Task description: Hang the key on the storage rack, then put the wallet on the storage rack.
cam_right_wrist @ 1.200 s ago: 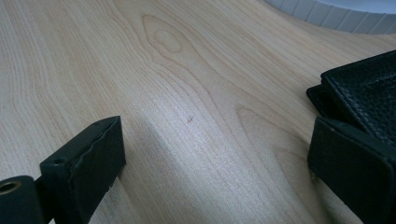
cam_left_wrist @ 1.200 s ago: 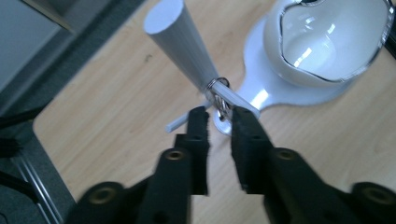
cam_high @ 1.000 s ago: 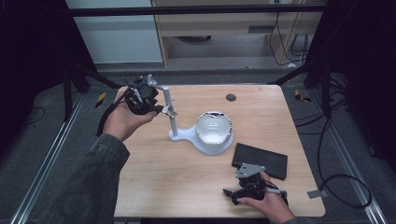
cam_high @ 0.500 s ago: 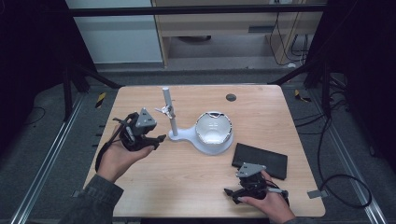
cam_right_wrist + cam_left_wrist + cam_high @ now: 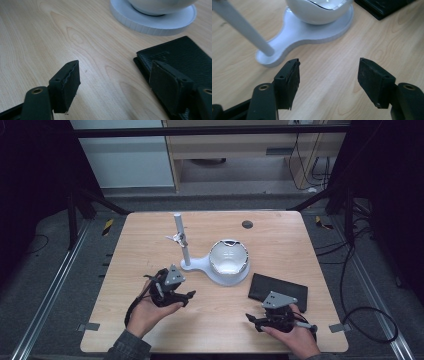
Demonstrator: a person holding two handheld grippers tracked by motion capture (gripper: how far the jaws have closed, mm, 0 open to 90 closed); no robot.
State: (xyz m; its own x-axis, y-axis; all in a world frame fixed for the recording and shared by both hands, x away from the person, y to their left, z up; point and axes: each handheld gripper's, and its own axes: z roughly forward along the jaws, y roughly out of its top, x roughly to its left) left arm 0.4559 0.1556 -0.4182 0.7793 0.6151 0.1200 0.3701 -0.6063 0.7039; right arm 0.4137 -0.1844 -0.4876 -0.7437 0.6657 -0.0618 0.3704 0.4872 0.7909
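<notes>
High view: pale wood-grain surface, rectangular, matte. One white stand: flat keyhole-shaped plastic base, one slim round upright post with a small metal clip partway up. One glossy white dome-shaped bowl sitting on the round end of that base, dark rim line across the top. One black wallet, flat rectangle, lying just right of the base, near the surface's right front. One small dark round disc near the far edge. Two grippers, each with a grey three-cornered plate. Left gripper in the left hand, low over the surface, front-left of the stand base, apart from it. Right gripper at the front edge, just in front of the wallet's near side.

Left gripper view: two black jaws with flat, slightly rough pads, spread wide, just been opening, bare wood between them. Released, holding nothing. Stand base straight ahead, smooth white with a rounded edge; post slanting off to upper left; bowl's shiny underside at top; wallet corner at upper right.

Right gripper view: jaws apart, just been closing in, plain wood between them. Released, nothing clamped. Wallet at right, pebbled leather-like grain, stitched edge, two layers visible at the corner; right jaw overlaps its near corner in the picture, contact not clear. Ribbed white rim of the stand's round base at top.
</notes>
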